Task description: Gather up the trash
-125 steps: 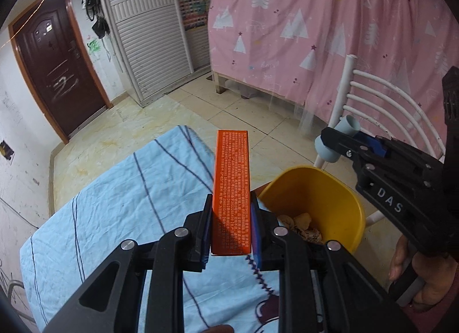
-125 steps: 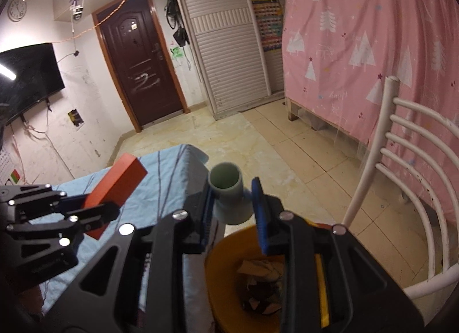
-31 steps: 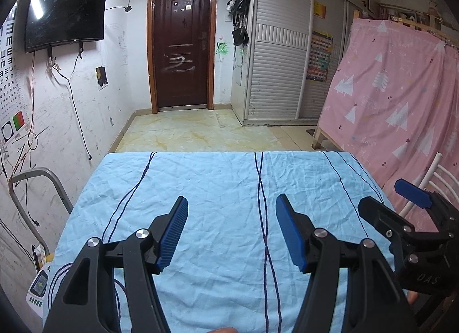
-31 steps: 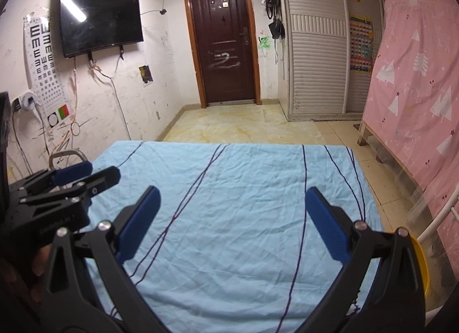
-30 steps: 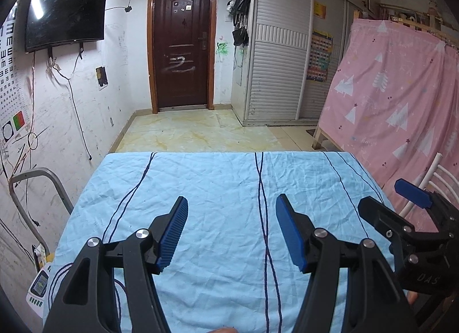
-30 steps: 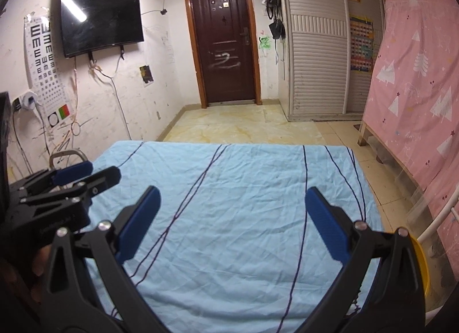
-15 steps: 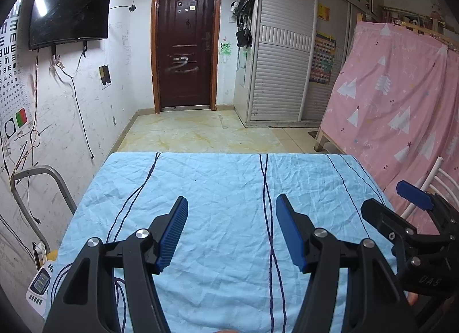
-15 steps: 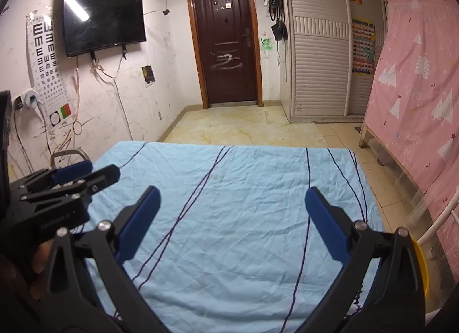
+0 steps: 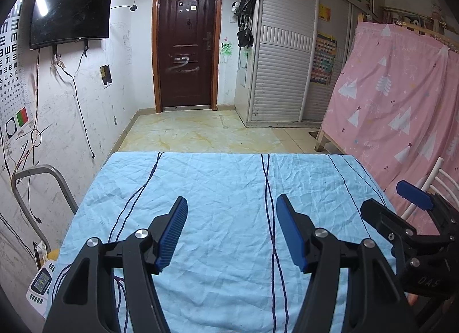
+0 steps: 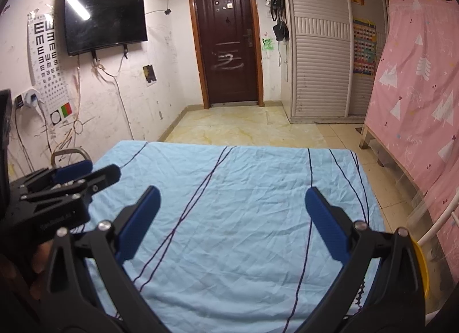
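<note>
Two empty hand-held grippers over the blue desk

The left hand-held gripper [image 9: 231,218] and right hand-held gripper [image 10: 232,208] are wide apart, holding nothing. The yellow bin [image 10: 421,261] peeks out at the desk's [image 10: 243,189] right edge.

Only a curved sliver of the yellow bin [image 10: 421,264] shows, low at the right edge of the right wrist view, just beside the table's blue cloth [image 10: 243,218].

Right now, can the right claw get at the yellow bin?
Probably yes: the yellow bin sits just beside the open right claw, off the blue cloth's edge, with nothing visible between them.
</note>
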Demonstrator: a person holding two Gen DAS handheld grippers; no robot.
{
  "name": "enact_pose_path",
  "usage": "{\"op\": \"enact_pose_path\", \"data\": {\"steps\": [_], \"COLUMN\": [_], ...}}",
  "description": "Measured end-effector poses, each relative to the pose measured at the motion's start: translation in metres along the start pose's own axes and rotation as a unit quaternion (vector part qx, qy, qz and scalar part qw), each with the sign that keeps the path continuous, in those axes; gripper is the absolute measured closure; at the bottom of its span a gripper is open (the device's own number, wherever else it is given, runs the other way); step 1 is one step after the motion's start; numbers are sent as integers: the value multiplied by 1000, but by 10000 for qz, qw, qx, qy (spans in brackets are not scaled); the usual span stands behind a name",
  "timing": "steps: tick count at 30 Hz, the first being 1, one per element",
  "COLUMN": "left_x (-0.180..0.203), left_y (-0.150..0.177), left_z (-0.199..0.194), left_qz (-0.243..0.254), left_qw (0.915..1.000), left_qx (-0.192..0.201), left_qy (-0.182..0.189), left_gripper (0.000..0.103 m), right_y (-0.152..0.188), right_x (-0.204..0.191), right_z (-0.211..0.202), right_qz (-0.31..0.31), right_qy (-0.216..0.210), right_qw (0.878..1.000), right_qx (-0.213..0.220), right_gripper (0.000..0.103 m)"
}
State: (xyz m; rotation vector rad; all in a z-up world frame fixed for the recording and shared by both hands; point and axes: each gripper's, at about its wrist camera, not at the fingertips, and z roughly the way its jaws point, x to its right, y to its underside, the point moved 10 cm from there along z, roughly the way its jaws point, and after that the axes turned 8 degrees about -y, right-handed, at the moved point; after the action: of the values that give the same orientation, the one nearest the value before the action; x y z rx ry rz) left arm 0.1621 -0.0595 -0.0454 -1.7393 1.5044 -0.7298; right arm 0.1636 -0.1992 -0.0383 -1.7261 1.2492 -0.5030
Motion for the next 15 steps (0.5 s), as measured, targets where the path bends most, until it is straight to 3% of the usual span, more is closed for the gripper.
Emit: {"op": "enact_pose_path", "data": {"steps": [15], "left_x": [-7], "left_y": [-2], "left_z": [2], "left_qz": [-35], "left_qw": [10000], "left_qx": [31], "left_qy": [-61], "left_gripper": [44], "right_y": [1], "right_x": [-1], "right_z": [2], "right_qz": [-6], "right_qy": [0], "right_qw": [10000], "right_qx": [-17], "right_gripper": [6]}}
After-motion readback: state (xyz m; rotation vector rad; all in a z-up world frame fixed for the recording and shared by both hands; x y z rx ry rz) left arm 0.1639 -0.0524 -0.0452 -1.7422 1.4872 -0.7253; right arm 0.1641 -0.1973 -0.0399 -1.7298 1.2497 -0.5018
